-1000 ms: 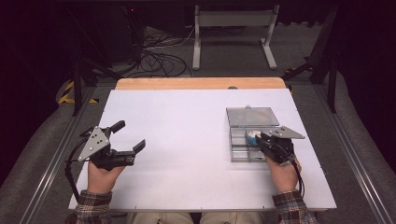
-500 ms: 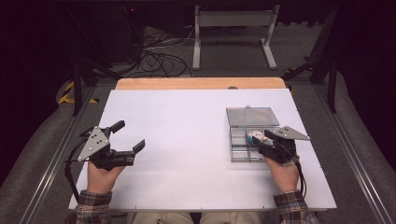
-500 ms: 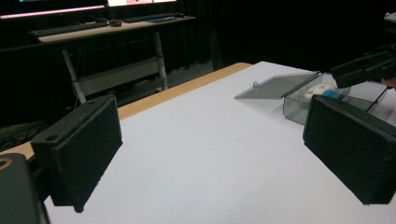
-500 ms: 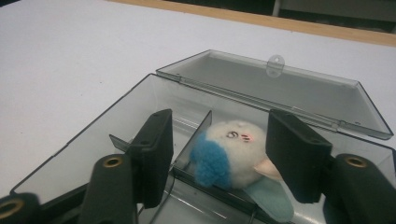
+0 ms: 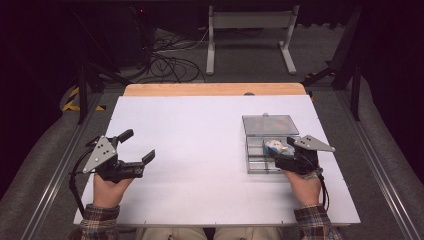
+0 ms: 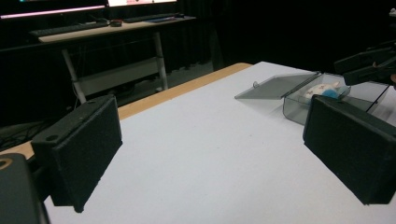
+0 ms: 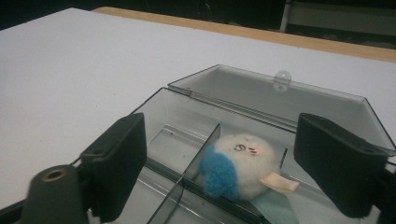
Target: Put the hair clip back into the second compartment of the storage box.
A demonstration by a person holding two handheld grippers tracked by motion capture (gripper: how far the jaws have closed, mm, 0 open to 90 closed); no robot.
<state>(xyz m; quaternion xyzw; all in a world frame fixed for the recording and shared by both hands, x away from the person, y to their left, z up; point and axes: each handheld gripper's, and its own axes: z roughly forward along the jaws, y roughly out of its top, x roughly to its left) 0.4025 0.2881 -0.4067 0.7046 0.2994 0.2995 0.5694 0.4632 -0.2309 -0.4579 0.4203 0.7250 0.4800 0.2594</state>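
A clear grey plastic box (image 5: 260,162) stands at the right of the white table, its lid (image 5: 270,125) folded back flat. A small white plush toy with a blue patch (image 5: 274,146) lies in one of its compartments, against a divider (image 7: 198,151). My right gripper (image 5: 281,156) hovers over the box's near right part, open, with the plush toy (image 7: 238,165) lying low between its wide jaws and touched by neither. My left gripper (image 5: 137,146) is open at the table's left, with nothing between its jaws. In the left gripper view, the box (image 6: 303,95) and toy (image 6: 322,88) sit far right.
The white table top (image 5: 200,140) has a wooden strip (image 5: 215,89) along its far edge. Beyond it stand a metal stand (image 5: 250,30) and loose cables (image 5: 170,65) on the floor. Rails run along both sides of the table.
The right gripper has opened and drawn back slightly from the box, and the plush toy now lies in the compartment. The left gripper has not moved.
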